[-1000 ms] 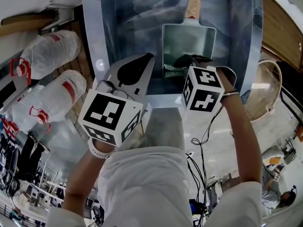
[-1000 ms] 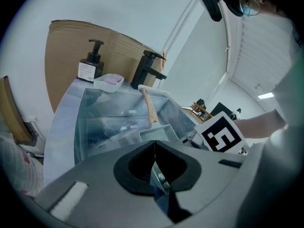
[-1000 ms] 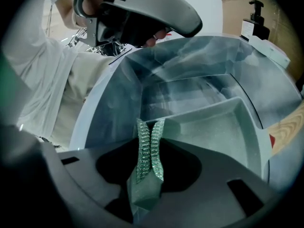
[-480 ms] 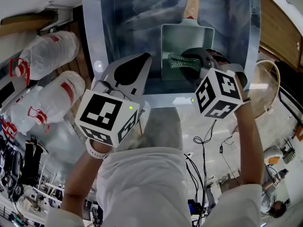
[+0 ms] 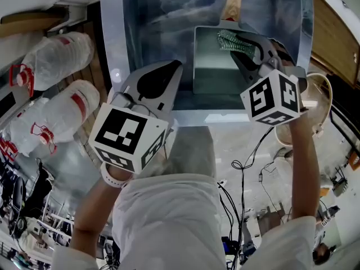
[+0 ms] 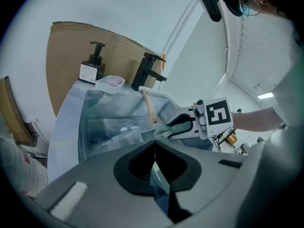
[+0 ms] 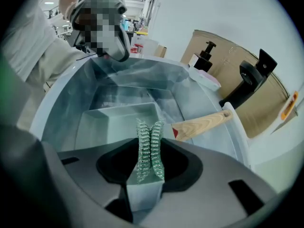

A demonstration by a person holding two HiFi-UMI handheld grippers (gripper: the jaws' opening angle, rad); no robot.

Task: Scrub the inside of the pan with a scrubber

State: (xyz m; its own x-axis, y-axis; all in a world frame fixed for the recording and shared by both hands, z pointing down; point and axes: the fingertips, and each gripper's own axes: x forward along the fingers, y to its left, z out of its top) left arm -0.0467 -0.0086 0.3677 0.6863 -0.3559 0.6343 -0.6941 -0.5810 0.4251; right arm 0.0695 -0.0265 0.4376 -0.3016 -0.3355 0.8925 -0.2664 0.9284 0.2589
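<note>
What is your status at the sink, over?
Right hand-held gripper shut on scrubber, at handle-end corner of pan. Left hand-held gripper shut, empty, by near-left corner of sink. Nothing blocking the pan.

a square grey-green pan (image 5: 216, 61) with a wooden handle (image 5: 232, 1) lies upper centre; a silvery mesh scrubber (image 5: 230, 39) sits folded over its far corner.

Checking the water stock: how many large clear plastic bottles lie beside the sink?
2. One bottle lies left of the sink; the second bottle lies below it in the head view. Others may be out of frame.
</note>
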